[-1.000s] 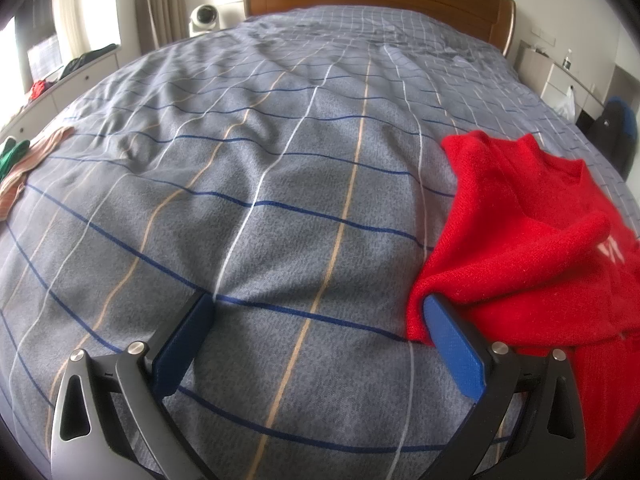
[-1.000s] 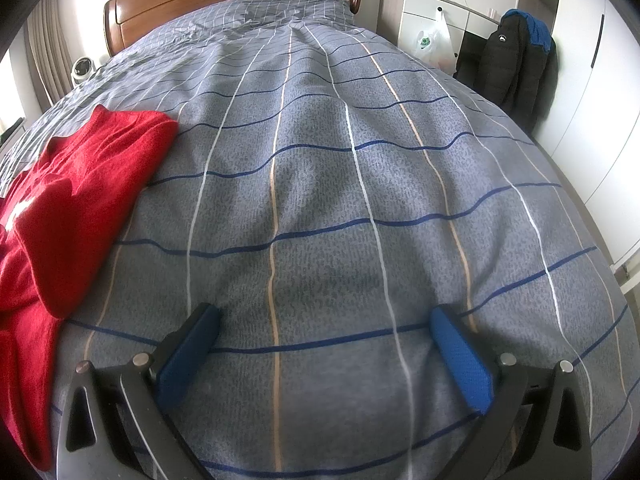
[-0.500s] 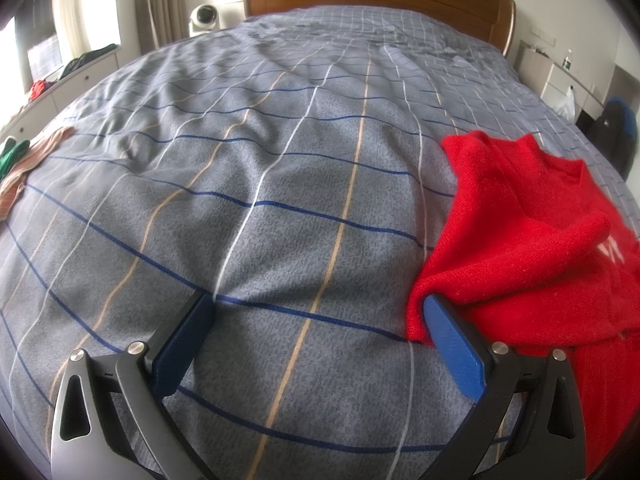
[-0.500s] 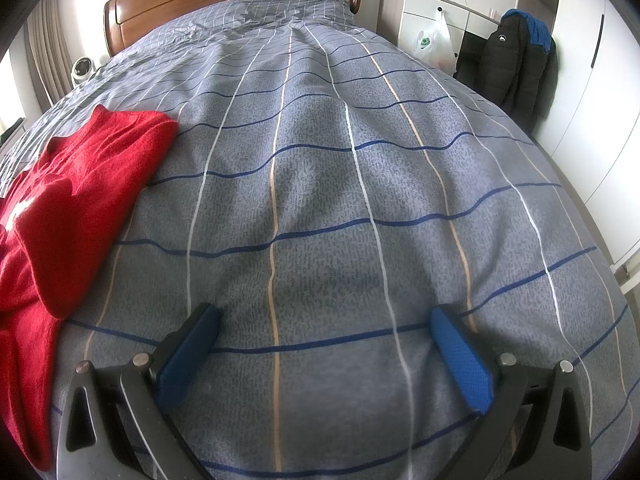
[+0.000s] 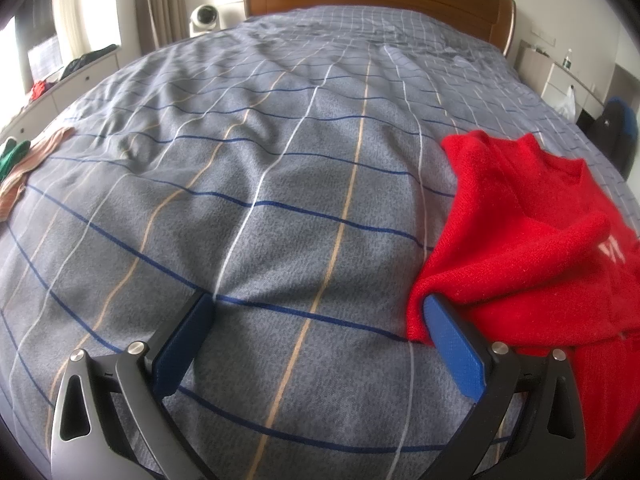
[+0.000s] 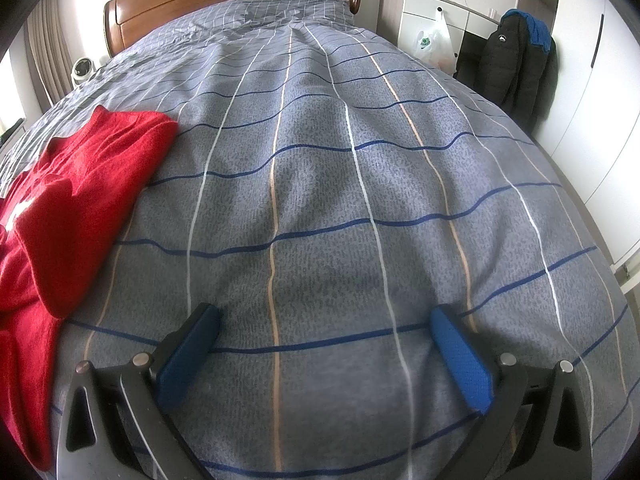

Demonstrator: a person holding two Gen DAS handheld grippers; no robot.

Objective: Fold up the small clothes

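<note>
Both the left gripper (image 5: 316, 308) and right gripper (image 6: 326, 320) gape wide, empty, over the checked duvet (image 5: 280, 160); the red sweater (image 5: 532, 232) lies crumpled between them.

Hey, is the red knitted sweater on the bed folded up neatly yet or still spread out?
Neither quite: the red knitted sweater lies loosely rumpled, one sleeve flopped across its front, edges uneven, not neatly folded.
</note>
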